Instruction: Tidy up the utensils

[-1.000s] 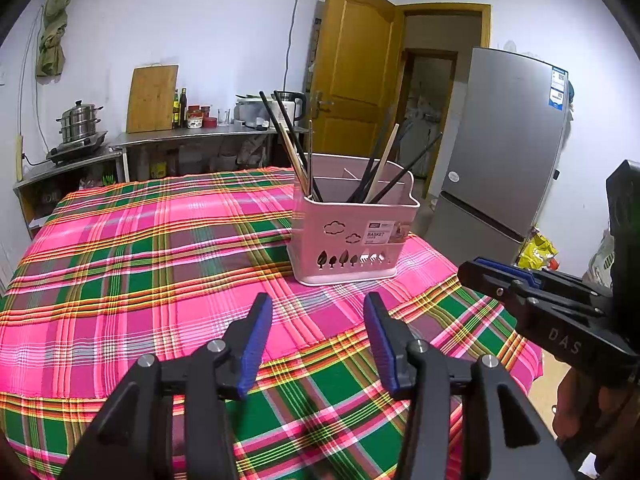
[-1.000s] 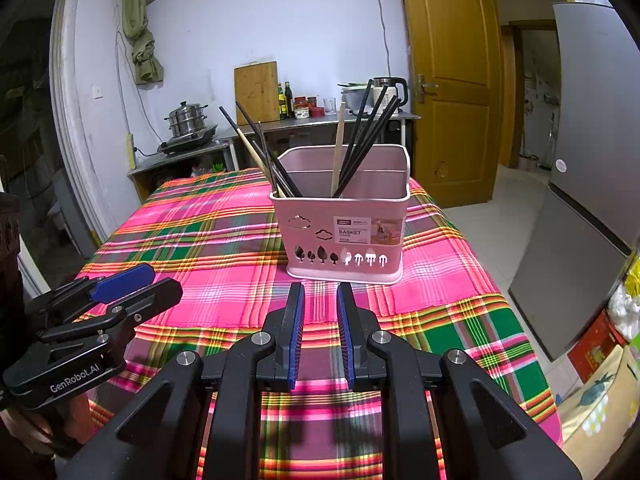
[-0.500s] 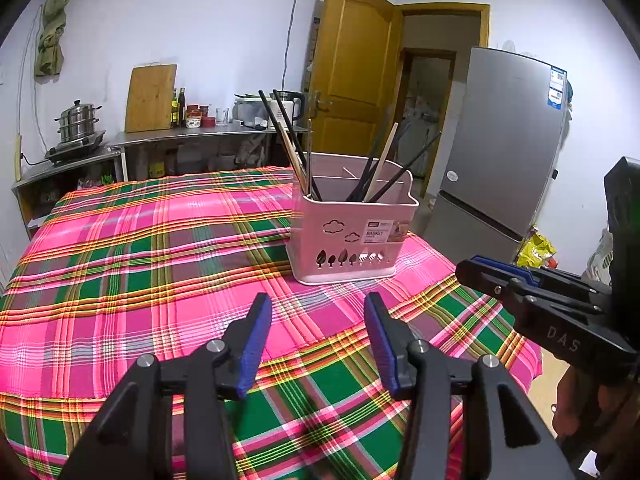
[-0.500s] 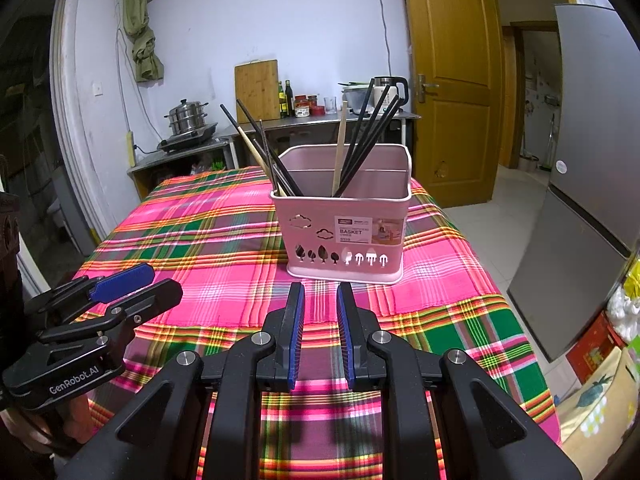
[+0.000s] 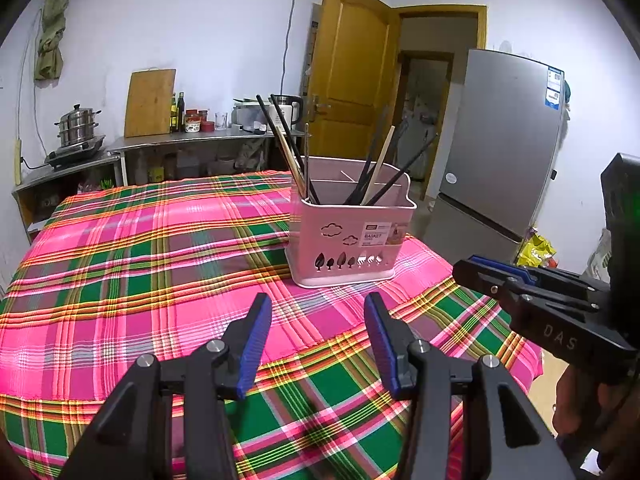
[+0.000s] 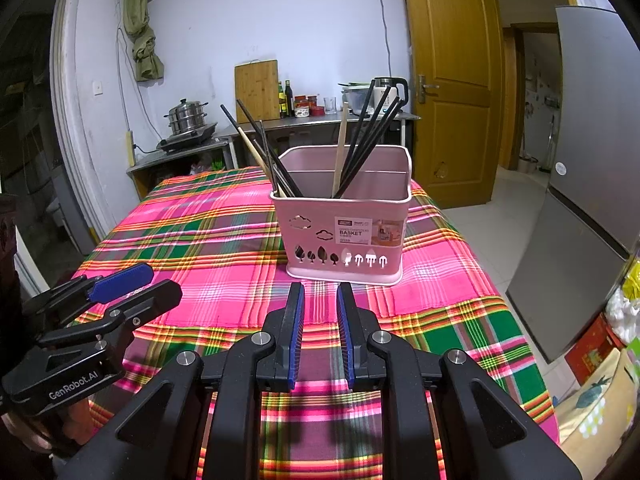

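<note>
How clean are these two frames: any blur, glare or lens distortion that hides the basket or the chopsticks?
Left wrist view: sharp, evenly lit; fisheye bends the fridge and darkens the corners, while the pink basket and chopsticks stay crisp. Right wrist view: equally sharp, no glare; the basket label is partly readable, and soft shadows lie on the plaid tablecloth.

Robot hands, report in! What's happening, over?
Left gripper open, empty. Right gripper nearly closed, empty. Chopsticks standing in pink basket. Nothing in the way.

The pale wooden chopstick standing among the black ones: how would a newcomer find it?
On the pink-and-green plaid tablecloth stands a pink plastic utensil basket. In its right-hand bunch, the pale wooden chopstick rises nearly upright, the only light one among those leaning black chopsticks.
</note>
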`<state>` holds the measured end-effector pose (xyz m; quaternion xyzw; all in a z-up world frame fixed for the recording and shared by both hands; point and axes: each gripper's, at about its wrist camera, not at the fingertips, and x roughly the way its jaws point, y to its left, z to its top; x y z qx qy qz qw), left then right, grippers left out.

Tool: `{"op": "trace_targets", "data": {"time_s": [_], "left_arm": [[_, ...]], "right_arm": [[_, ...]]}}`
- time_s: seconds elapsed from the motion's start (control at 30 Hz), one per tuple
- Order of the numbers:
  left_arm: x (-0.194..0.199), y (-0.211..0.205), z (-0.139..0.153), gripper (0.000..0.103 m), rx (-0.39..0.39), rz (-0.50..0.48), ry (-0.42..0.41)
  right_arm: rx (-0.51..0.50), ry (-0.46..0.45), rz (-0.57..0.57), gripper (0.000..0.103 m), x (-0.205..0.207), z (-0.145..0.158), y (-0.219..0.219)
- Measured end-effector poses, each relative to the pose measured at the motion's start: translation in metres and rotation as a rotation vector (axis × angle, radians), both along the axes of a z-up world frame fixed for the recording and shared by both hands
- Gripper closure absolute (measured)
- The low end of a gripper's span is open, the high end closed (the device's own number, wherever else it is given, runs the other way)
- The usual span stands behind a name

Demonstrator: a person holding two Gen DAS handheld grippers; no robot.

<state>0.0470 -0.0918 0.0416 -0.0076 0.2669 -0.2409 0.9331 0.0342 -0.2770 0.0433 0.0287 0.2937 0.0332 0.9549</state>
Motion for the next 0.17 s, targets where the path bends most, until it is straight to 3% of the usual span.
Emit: {"op": "trace_targets", "data": {"time_s": [0.17], "left_arm": [[-0.0006, 0.0007, -0.0003, 0.053, 0.0, 0.005, -0.004]], "right_arm": [[0.0, 0.002, 0.001, 0.086, 0.0009, -0.0002, -0.0008]]}}
